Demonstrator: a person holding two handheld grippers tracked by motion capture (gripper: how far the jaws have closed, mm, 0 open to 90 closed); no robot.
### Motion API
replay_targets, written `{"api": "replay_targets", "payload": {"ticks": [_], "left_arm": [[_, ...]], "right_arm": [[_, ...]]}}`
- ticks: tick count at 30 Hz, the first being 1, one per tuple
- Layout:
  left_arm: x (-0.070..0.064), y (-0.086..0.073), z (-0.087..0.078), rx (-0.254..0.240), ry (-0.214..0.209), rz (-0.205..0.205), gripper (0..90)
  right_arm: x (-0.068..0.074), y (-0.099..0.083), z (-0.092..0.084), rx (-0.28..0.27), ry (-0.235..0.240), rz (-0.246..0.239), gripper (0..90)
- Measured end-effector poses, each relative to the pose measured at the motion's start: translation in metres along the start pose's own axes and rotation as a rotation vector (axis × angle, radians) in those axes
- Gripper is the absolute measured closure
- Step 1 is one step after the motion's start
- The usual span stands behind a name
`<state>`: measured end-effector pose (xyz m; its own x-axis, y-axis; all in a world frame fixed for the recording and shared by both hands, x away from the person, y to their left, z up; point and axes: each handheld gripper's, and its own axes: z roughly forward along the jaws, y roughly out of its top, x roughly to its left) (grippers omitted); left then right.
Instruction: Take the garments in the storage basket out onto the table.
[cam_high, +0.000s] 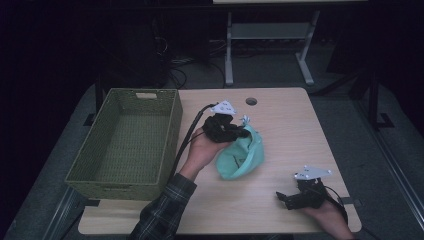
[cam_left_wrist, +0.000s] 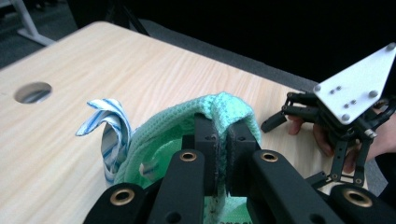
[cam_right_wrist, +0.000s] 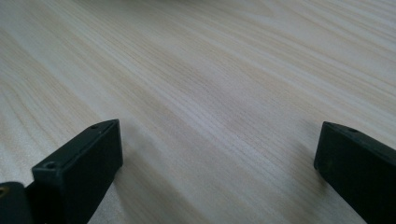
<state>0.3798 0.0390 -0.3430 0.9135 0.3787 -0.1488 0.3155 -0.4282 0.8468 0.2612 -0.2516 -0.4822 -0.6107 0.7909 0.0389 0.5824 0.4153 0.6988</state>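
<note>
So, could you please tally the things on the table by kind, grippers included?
Green knit cloth, pinched in the left gripper: 1
Blue-striped white cloth: 1
Woven green basket: 1
Grippers, counting the right gripper too: 2
Total: 5

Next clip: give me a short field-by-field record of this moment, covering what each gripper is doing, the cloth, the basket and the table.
left gripper: shut on the rim of the green cloth, near mid-table
green cloth: mint knit piece, pinched at its edge, lower part bunched on the table
striped tag: blue-and-white strip at the cloth's edge, loose
right gripper: open, nothing between the jaws, low over the near right of the table
basket: green woven, at the table's left, nothing visible inside
table: light wood, round hole near the far edge
</note>
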Motion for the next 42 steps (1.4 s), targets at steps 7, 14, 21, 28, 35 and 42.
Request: {"api": "replay_targets", "payload": {"ticks": [7, 14, 21, 28, 35, 42], "left_arm": [[-0.001, -0.019, 0.024, 0.065, -0.003, 0.009, 85.5], [-0.001, -0.039, 0.040, 0.142, 0.036, 0.056, 85.4], [-0.002, -0.060, 0.055, 0.206, 0.039, 0.048, 85.2], [-0.001, -0.081, 0.072, 0.271, 0.027, 0.032, 84.4], [-0.002, -0.081, 0.067, 0.297, 0.016, 0.042, 62.8], [-0.004, -0.073, 0.041, 0.272, 0.032, 0.027, 45.8]], "right_arm": [[0.000, 0.000, 0.000, 0.000, -0.001, -0.003, 0.7], [0.000, 0.000, 0.000, 0.001, 0.000, -0.002, 0.6], [0.000, 0.000, 0.000, 0.000, 0.000, -0.001, 0.6], [0.000, 0.000, 0.000, 0.000, 0.000, -0.003, 0.7], [0.000, 0.000, 0.000, 0.000, -0.001, -0.003, 0.7], [0.000, 0.000, 0.000, 0.000, 0.000, -0.003, 0.6]]}}
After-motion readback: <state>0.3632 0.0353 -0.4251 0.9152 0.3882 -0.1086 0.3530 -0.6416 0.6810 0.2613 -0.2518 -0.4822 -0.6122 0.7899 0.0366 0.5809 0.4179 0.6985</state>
